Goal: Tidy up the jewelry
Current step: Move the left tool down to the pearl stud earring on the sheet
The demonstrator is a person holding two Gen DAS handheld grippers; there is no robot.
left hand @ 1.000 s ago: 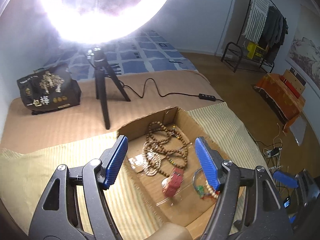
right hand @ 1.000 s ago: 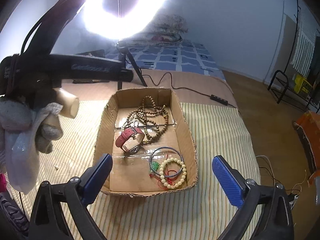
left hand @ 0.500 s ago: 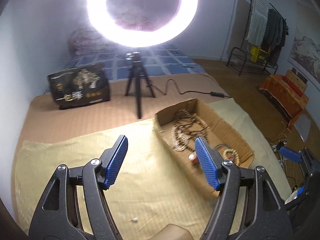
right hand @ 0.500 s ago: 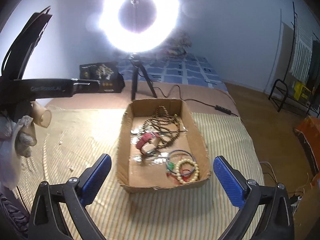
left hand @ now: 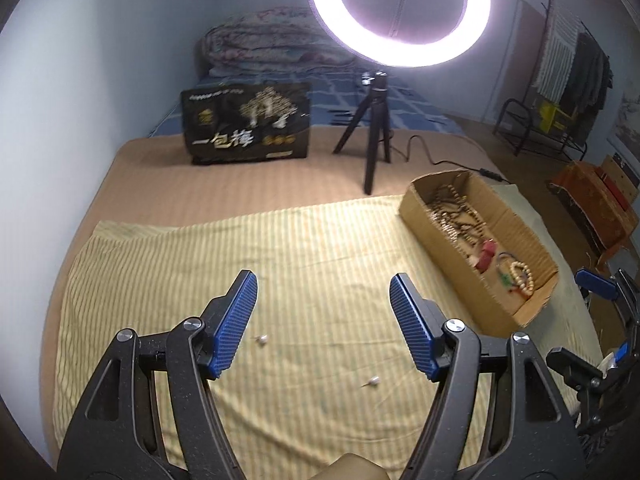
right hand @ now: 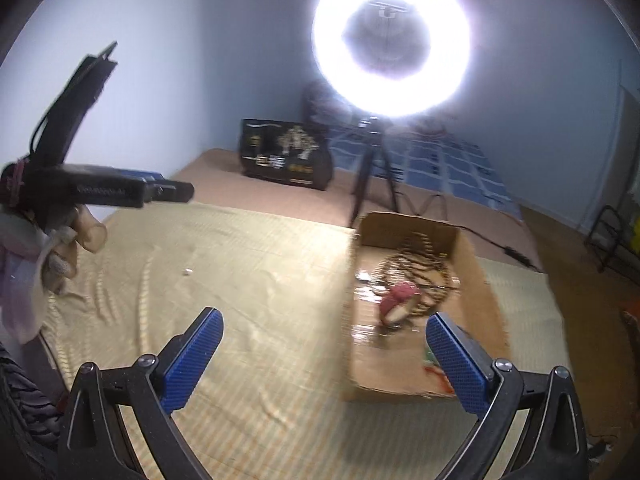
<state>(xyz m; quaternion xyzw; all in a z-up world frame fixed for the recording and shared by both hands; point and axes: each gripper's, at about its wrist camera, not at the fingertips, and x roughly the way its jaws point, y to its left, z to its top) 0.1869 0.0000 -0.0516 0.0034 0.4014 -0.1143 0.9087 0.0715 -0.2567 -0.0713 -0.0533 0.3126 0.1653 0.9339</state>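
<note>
A shallow cardboard box (left hand: 442,236) sits on a yellow striped cloth (left hand: 280,264) on the bed, right of my left gripper. It holds brown bead necklaces (left hand: 452,210), a red watch (left hand: 486,254) and a cream bead bracelet (left hand: 522,276). Two small white studs (left hand: 262,338) (left hand: 372,381) lie on the cloth just ahead of my left gripper (left hand: 323,282), which is open and empty. My right gripper (right hand: 322,318) is open and empty, with the box (right hand: 486,280) and the red watch (right hand: 400,298) by its right finger. One small white stud (right hand: 186,271) shows further left.
A ring light on a black tripod (left hand: 374,136) stands behind the box, its cable running right. A black printed bag (left hand: 246,122) stands at the back. Folded bedding lies against the wall. The left hand-held gripper (right hand: 100,190) shows at the left of the right wrist view.
Both grippers have swung left and pulled back from the box. The left gripper, earlier over the box, now sits over bare cloth. Both stayed open.
</note>
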